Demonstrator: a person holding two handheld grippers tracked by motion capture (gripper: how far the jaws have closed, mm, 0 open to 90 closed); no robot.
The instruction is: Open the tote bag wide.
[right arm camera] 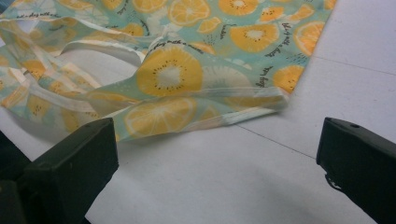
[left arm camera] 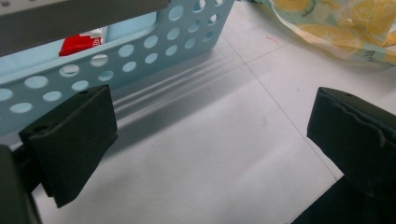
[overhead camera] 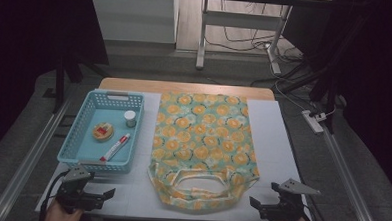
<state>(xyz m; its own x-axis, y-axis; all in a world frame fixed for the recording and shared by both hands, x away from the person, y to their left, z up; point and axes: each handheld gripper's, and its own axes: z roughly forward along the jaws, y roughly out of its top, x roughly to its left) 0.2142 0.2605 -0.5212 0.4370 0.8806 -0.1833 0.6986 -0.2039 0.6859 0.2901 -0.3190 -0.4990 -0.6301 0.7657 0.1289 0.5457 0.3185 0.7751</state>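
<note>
Nothing was started: the tote bag lay flat beside the blue basket, whose items remained inside. The left claw and right claw waited wide and empty near the bag's handles.

On the table before me, the basket sits left of the bag. In the basket lie a tube, a tin and, behind them, a jar.

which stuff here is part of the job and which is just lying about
Likely in play:
left gripper, open
right gripper, open
orange-print tote bag
blue basket
tube
small white jar
round tin

Just lying about:
power strip
desk frame
</note>
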